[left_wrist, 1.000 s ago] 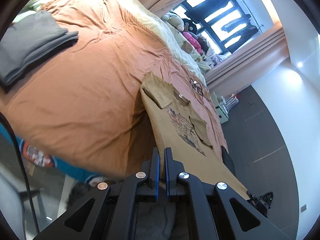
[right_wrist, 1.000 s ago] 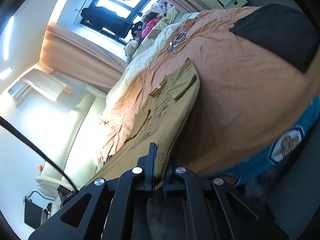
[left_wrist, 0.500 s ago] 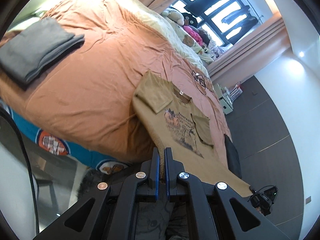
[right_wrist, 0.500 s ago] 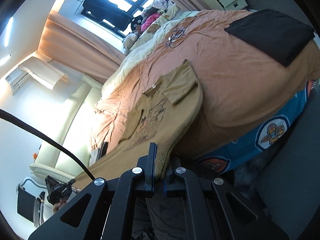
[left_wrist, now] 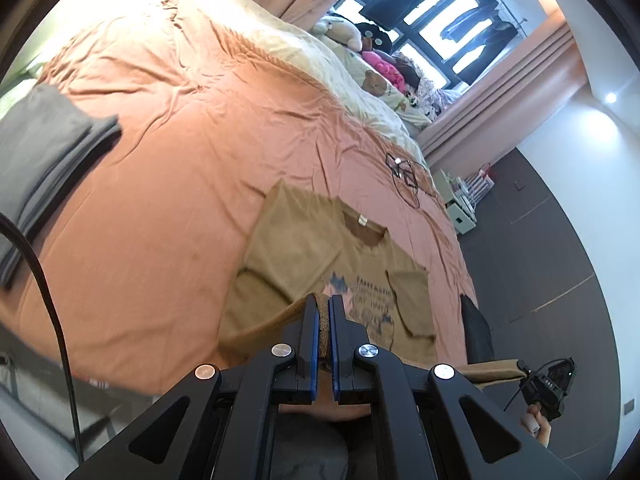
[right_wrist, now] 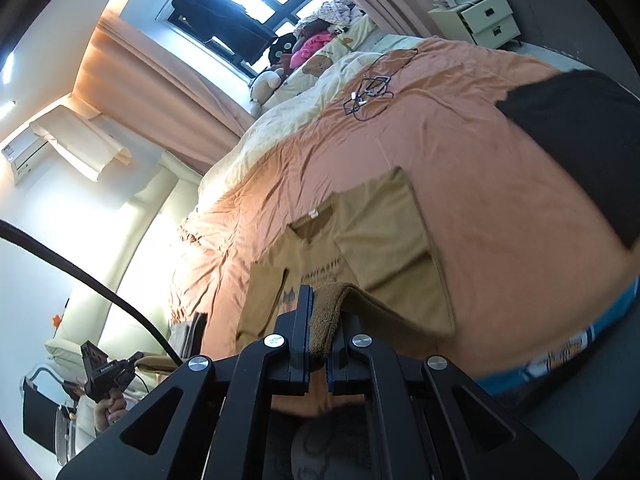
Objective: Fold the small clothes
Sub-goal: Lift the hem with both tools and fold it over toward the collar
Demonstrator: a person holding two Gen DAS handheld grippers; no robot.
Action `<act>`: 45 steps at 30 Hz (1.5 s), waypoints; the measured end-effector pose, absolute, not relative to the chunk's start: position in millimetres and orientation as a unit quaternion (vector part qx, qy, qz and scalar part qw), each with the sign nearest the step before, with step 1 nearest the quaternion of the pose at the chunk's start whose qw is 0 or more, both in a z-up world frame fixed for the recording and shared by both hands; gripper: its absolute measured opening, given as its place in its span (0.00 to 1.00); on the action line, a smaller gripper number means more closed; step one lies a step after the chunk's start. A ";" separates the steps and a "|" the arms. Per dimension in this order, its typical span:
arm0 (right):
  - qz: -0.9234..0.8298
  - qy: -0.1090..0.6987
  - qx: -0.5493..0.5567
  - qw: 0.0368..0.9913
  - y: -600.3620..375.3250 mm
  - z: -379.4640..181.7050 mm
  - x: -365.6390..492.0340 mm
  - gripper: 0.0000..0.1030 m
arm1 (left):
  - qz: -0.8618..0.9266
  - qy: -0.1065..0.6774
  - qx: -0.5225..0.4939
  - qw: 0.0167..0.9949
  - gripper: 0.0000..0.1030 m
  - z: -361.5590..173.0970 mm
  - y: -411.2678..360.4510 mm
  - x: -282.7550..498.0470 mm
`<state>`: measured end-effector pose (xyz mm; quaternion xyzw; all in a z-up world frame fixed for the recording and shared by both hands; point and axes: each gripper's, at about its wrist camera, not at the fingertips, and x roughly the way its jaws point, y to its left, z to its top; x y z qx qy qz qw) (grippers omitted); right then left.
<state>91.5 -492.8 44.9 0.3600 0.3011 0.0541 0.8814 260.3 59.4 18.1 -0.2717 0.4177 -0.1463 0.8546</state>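
A tan T-shirt [left_wrist: 304, 248] with a printed front lies on the orange bedspread [left_wrist: 168, 184], sleeves folded inward. My left gripper [left_wrist: 323, 308] is shut on one bottom corner of its hem, lifted over the shirt body. My right gripper [right_wrist: 320, 304] is shut on the other hem corner, the thick tan fabric bunched between its fingers. The shirt also shows in the right wrist view [right_wrist: 380, 232], collar pointing toward the pillows. Each gripper is seen at the edge of the other's view.
A folded grey garment [left_wrist: 44, 148] lies at the left of the bed. A folded black garment [right_wrist: 580, 128] lies at the right. A black cable [right_wrist: 368, 92] lies beyond the shirt. Stuffed toys [left_wrist: 348, 32] and a cream duvet sit near the window. A white nightstand [right_wrist: 480, 20] stands beside the bed.
Both grippers have carried the hem up and forward over the shirt toward the collar. The stretched-out lower part of the shirt has shortened and now drapes over the shirt body.
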 end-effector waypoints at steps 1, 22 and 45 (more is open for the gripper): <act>0.054 0.303 0.359 0.881 -495.1 42.5 102.4 0.02 | -0.146 0.418 -0.271 0.855 0.04 19.1 58.5 269.4; 0.015 0.366 0.322 0.873 -521.5 11.2 342.6 0.02 | -0.120 0.464 -0.201 0.854 0.04 -34.5 8.2 533.0; -0.049 0.445 0.224 0.866 -492.5 -57.6 501.4 0.67 | -0.069 0.534 -0.146 0.830 0.46 -162.1 -6.2 653.2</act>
